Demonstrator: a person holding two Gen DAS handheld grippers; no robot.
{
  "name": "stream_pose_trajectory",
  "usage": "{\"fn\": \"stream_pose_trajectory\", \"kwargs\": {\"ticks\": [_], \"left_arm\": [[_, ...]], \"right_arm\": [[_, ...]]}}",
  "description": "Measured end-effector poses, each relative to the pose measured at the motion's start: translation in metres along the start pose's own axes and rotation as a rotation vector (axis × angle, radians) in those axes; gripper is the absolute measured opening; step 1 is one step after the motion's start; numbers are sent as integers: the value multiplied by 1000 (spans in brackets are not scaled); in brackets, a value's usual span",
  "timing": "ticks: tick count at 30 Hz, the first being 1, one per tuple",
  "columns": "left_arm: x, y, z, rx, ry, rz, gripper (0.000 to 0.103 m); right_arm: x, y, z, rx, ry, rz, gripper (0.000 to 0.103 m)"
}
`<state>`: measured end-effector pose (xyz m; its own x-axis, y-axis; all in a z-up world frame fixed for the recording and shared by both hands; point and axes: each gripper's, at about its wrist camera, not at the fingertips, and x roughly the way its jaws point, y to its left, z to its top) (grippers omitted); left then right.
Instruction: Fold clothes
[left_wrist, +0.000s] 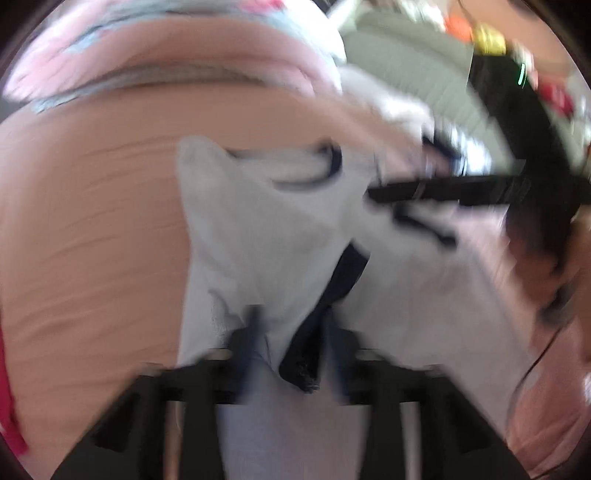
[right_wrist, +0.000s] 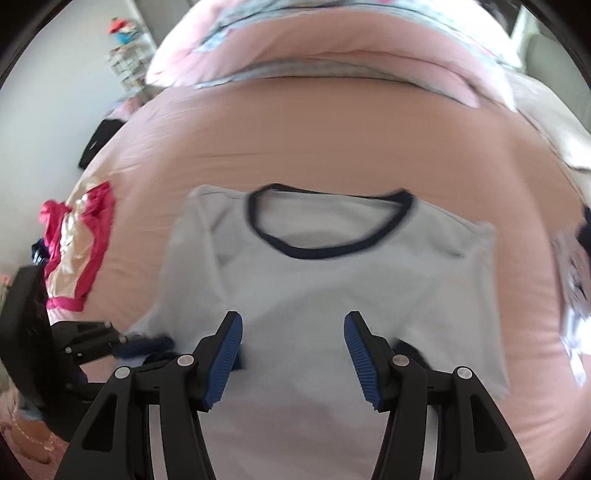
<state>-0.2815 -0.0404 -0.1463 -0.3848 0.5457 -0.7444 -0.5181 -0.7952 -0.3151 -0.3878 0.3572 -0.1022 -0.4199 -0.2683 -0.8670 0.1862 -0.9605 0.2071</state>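
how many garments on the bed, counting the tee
3, perhaps more out of frame. The white tee lies mid-bed under the open right tongs; a pink garment lies at the left edge; a dark one lies beyond it.

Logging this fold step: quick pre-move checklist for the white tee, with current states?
1. Left gripper shut on the white T-shirt with navy collar trim: ok, fabric bunched between its fingers.
2. Right gripper open over the shirt: ok, jaws apart, nothing held.
3. Collar flat on the pink bed sheet: ok.
4. Shirt's right sleeve already folded in: cannot tell.
5. Pink-and-cream garment apart from the shirt: ok.
6. Left view sharp enough to confirm grip depth: not ok, blurred.
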Motion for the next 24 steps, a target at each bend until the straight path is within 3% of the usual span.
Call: {"fn": "stream_pose_trajectory", "kwargs": {"ticks": [2,6,7,8,9,14,16,19,22,24], "left_arm": [[-19,10,-2,-43,-82,-36,60],[-7,18,15,-48,-98,-16,56],[-4,20,19,-49,-102,-11,47],[-1,22,23,-50,-106,-6,27],[3,24,27,-51,-111,-1,22],[21,34,48,-33,-112,20,20],[44,33,60,10,-53,79,20],[76,63,81,-27,30,248,20],[69,96,100,-190,-13,253,20],[50,93,105,-206,-93,187,20]], "right_arm": [[8,13,6,-25,-3,34,57],[35,27,9,-56,49,45,57],[44,29,9,-61,70,33,57],[50,29,8,-60,72,19,57],[56,29,7,-59,73,6,57],[63,17,12,8,49,-21,57],[63,11,15,29,48,-29,57],[66,9,15,2,62,-46,57],[62,7,15,13,47,-62,57],[48,10,13,26,-4,-57,57]]}}
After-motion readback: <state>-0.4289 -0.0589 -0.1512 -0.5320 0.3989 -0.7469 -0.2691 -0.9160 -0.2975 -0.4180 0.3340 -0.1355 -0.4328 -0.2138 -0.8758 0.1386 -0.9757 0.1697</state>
